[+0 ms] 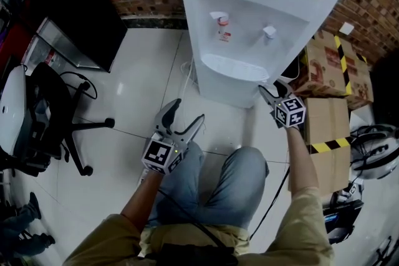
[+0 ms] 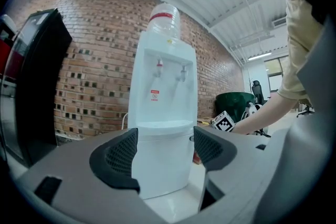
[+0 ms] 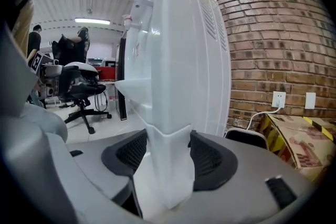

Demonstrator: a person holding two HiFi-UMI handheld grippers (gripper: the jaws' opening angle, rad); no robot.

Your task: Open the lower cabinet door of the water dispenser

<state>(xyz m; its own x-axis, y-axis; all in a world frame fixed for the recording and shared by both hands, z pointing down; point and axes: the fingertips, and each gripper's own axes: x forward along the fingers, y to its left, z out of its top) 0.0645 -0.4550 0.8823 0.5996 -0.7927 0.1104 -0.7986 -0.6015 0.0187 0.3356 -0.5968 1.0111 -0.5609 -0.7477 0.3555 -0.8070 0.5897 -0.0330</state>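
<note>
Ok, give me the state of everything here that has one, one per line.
water dispenser: upright, bottle seated on top.
lower cabinet door: looks closed.
right tool: shut on the lower cabinet door's side edge.
left tool: open, empty, short of the dispenser.
office chair: upright, unoccupied.

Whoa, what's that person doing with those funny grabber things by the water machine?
A person is down low in front of a white water dispenser, holding a two-jaw gripper in each hand. The right gripper is clamped on the side edge of the lower cabinet door, as if ready to pull it. The door looks shut so far. The left gripper hangs back over the person's knee, jaws open and empty.
</note>
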